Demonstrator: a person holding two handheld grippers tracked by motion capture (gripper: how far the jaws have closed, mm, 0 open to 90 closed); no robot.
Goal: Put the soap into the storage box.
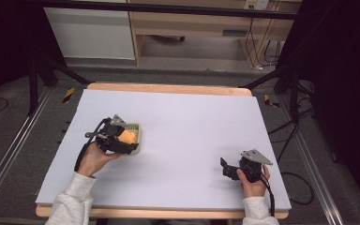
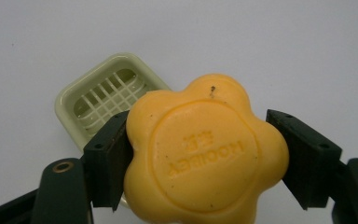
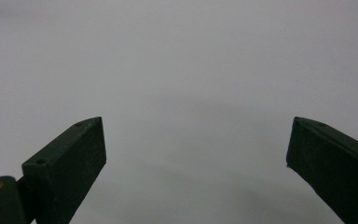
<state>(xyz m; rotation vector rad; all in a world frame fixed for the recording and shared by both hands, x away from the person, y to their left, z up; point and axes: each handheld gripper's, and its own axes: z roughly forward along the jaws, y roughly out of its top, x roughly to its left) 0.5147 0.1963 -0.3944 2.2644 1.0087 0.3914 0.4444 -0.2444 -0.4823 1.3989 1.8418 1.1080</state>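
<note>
One step looks done: the left gripper (image 2: 205, 158) has its fingers clamped on the yellow soap (image 2: 205, 154), held above the green soap dish (image 2: 81, 100) near the bench's (image 1: 192, 122) left edge. Setting it down remains. The right gripper's (image 3: 196, 154) fingers stand apart, empty.

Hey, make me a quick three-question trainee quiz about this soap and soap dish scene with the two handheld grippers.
1. True or false: the left gripper is shut on the yellow soap.
2. What lies inside the green soap dish? A) a sponge B) nothing C) a brush
3. Fill in: the right gripper stands ____ over the table.

Key: 1 true; 2 B, its grid floor is bare; 3 open, with nothing between its jaws.
</note>
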